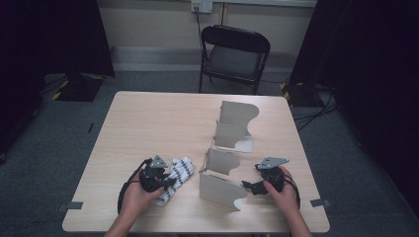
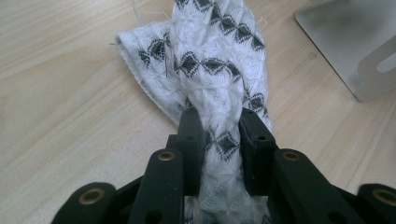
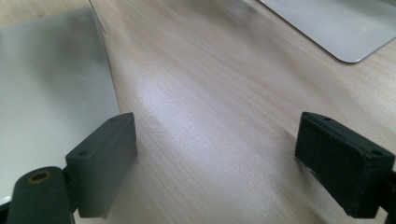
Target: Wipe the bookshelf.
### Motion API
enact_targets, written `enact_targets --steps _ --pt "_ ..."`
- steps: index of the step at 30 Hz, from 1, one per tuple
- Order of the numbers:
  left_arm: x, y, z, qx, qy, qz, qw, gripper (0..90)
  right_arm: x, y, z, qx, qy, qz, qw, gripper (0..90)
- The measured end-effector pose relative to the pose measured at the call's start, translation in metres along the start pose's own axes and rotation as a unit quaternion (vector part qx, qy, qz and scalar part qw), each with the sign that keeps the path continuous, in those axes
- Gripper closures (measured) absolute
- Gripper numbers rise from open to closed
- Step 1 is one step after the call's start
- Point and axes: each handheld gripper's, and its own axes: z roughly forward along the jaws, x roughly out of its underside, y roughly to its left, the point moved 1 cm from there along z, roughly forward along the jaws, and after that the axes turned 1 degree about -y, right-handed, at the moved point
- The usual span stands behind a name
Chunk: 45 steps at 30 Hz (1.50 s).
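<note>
Black jaws of the left tool (image 2: 218, 135) sit nearest the lens in the left gripper view, pinched tight on a bunched fold of the white cloth (image 2: 210, 70) with its dark diamond pattern. From above, that cloth (image 1: 178, 175) lies on the pale wooden surface (image 1: 148, 123), just left of the metal dividers (image 1: 222, 185), with the left tool (image 1: 157, 178) on its near end and the person's hand behind it. Judging by this, the grasp is made, but the cloth has not yet been lifted clear; most of it rests flat on the wood.

Right of the cloth stand the dividers, four upright grey plates in a row running away from the person. Right again, the right tool (image 1: 253, 186) waits just beside the nearest plate, its jaws spread wide with nothing between them, bare wood showing in the gap (image 3: 215, 154). Carrying the cloth over to the dividers looks like what remains.
</note>
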Motion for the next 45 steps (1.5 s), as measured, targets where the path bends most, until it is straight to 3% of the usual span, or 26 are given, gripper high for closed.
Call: enact_targets --steps 3,8,11,19,34,45 --pt "0.001 0.000 -0.002 0.003 0.001 -0.025 0.9997 74.5 0.000 0.000 0.000 0.000 0.000 0.000 1.0000 12.1" --pt "-0.003 -0.005 -0.011 0.021 -0.002 -0.030 0.9993 75.1 0.000 0.000 0.000 0.000 0.000 0.000 1.0000 12.2" --pt "-0.011 -0.012 -0.022 0.039 -0.013 -0.018 0.9990 75.0 0.000 0.000 0.000 0.000 0.000 0.000 1.0000 12.1" --pt "-0.015 -0.016 -0.030 0.052 -0.017 -0.024 0.9982 74.9 0.000 0.000 0.000 0.000 -0.001 0.001 1.0000 12.1" --pt "-0.032 -0.021 -0.047 0.065 -0.032 -0.027 0.9970 74.8 0.000 0.000 0.001 0.000 -0.001 0.001 1.0000 12.1" --pt "-0.048 -0.033 -0.061 0.080 -0.043 -0.009 0.9958 74.7 -0.001 -0.001 0.001 0.000 0.000 0.000 1.0000 12.1"
